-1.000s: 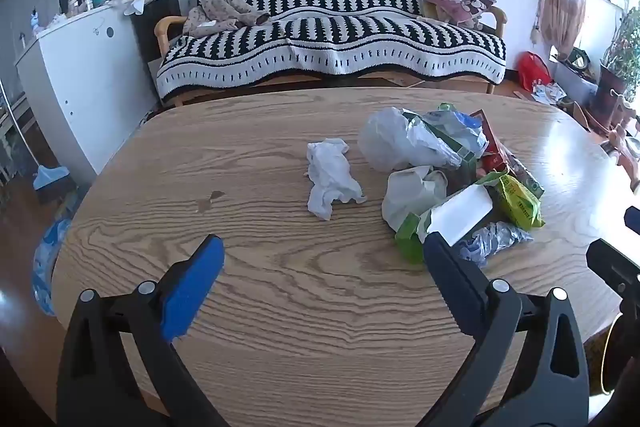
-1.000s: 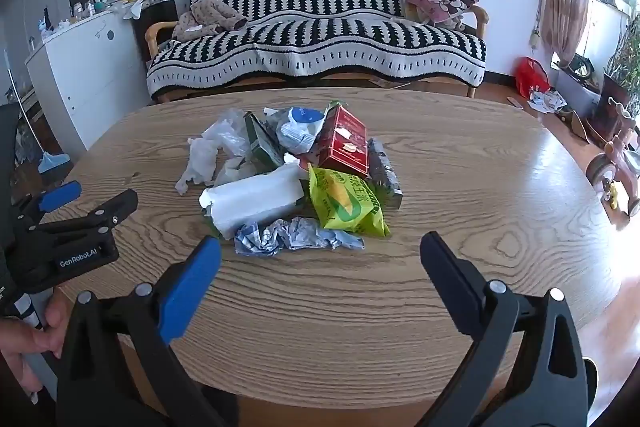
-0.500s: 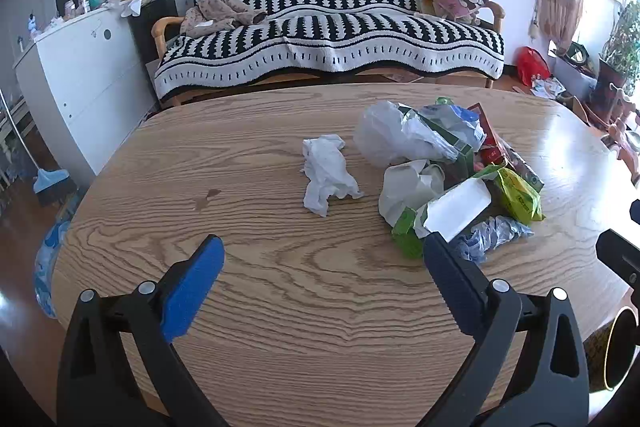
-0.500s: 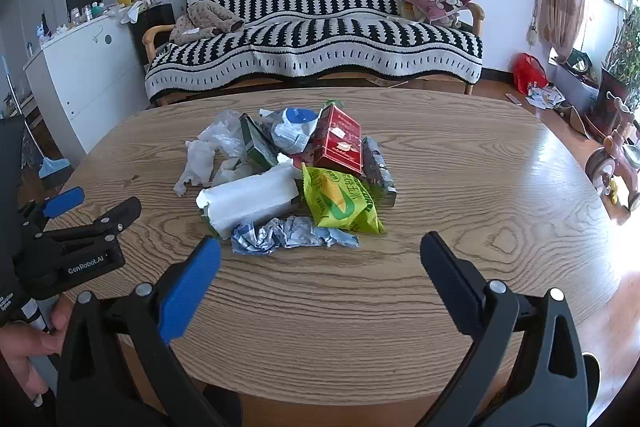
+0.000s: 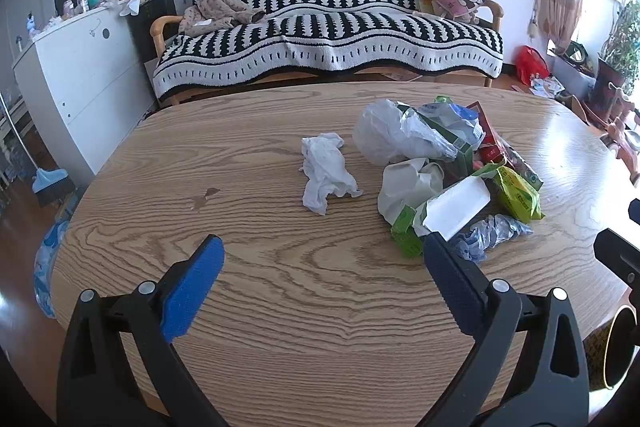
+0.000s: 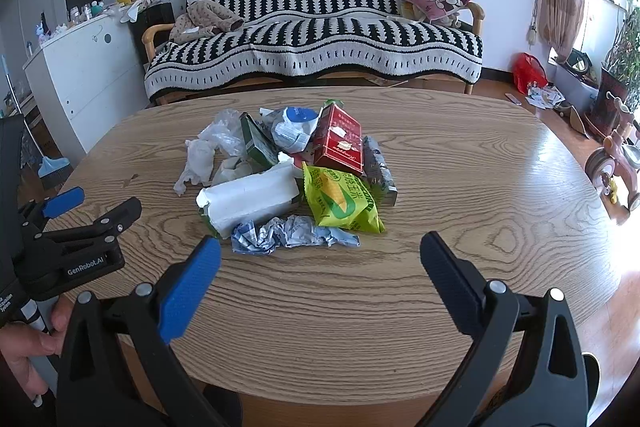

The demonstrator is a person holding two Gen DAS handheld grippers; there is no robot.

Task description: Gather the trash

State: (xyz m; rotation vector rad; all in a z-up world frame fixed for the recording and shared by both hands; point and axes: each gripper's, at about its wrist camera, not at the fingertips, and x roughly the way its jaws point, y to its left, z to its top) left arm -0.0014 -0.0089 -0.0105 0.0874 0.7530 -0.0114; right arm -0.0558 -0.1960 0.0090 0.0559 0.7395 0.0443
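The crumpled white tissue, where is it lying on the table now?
In the left wrist view the crumpled white tissue lies alone on the wooden table, just left of the trash pile, beside the clear plastic bag.

Lying ahead of the jaws — one tissue (image 5: 326, 167), one red box (image 6: 339, 143), one yellow packet (image 6: 340, 201), one crumpled blue wrapper (image 6: 292, 235), one white pack (image 6: 250, 199).

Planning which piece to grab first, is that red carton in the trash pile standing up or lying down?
Lying down, tilted. The red carton rests on its broad face, propped against the trash pile, printed side up.
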